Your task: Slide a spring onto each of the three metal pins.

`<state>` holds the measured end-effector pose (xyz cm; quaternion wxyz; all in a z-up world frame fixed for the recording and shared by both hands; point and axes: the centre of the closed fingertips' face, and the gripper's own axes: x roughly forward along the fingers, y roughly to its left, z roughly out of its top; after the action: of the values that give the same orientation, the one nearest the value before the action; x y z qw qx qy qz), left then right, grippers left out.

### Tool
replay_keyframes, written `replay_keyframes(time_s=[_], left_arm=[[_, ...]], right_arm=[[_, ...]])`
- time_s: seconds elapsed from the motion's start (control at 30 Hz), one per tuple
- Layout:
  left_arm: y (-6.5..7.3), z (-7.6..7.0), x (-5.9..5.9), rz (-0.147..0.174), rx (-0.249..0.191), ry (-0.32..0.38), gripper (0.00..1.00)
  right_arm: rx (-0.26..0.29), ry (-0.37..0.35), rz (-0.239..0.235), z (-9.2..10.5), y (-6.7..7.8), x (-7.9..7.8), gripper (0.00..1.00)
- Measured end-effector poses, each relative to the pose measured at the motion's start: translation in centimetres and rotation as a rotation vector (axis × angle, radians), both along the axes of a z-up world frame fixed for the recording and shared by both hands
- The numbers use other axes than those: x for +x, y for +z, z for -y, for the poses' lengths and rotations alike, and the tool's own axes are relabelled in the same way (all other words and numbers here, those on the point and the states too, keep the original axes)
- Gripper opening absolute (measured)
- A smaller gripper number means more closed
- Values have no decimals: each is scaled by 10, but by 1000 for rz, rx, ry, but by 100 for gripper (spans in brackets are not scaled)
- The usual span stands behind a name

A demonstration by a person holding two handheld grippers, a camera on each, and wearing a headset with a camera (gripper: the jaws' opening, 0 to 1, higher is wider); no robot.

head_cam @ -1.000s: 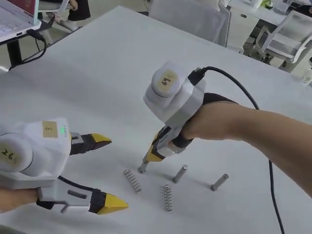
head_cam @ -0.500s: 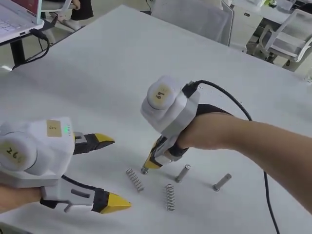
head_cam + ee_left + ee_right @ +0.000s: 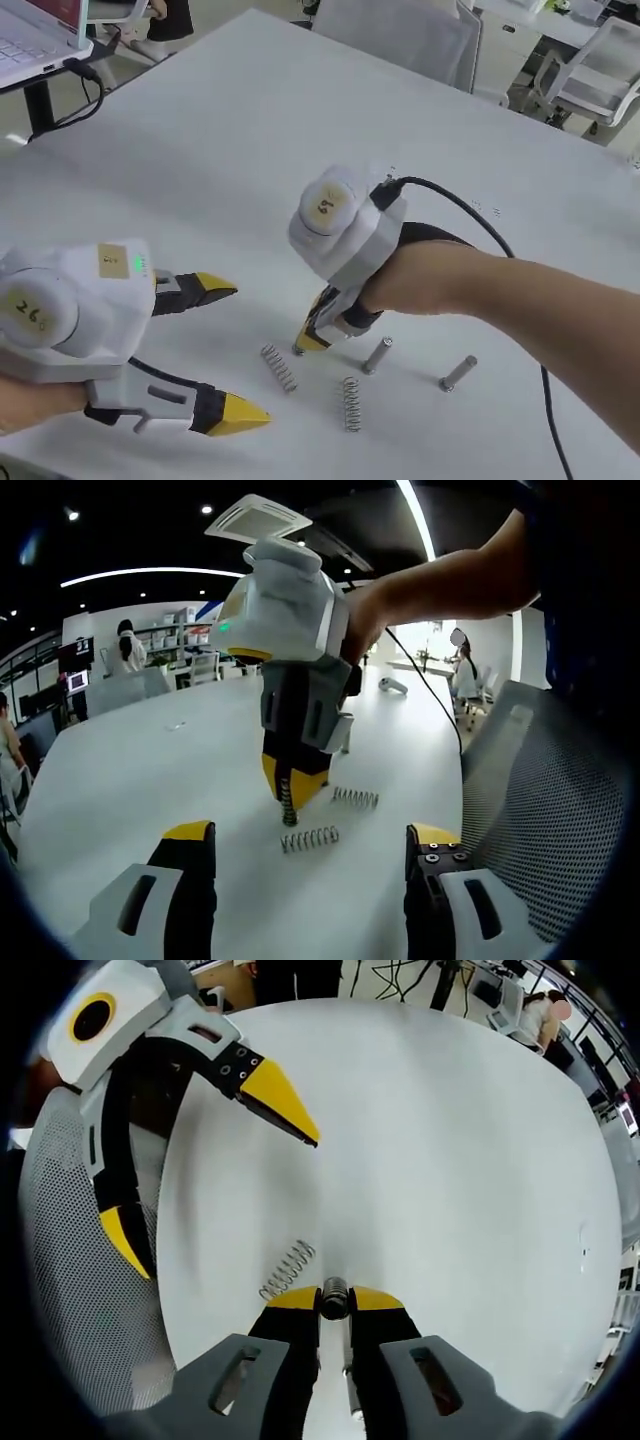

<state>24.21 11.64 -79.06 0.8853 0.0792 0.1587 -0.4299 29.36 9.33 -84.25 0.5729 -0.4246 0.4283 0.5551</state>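
Two springs (image 3: 279, 367) lie loose at lower centre of the tabletop (image 3: 200, 150); the right claw (image 3: 303, 344), clamped on an upright pin (image 3: 335, 1298) that seems to carry the third, should release it next, while the left claw (image 3: 250, 355) gapes empty.

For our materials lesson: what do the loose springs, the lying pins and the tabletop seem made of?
Springs: bare coiled wire with a grey sheen, likely steel. Pins: smooth silvery rods, seemingly metal. Tabletop: matte white, probably laminate, though that is uncertain.
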Motion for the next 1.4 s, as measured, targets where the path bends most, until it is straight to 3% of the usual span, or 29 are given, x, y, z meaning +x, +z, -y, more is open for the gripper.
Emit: replay_keyframes(time_s=[0.43, 1.0, 1.4], left_arm=[[0, 0, -1, -1, 5, -5, 73], [1, 2, -2, -5, 10, -17, 73], [-1, 1, -4, -8, 14, -18, 73]], right_arm=[[20, -13, -10, 1, 1, -2, 15], [70, -73, 7, 12, 20, 1, 17], [91, -114, -19, 23, 20, -18, 16]])
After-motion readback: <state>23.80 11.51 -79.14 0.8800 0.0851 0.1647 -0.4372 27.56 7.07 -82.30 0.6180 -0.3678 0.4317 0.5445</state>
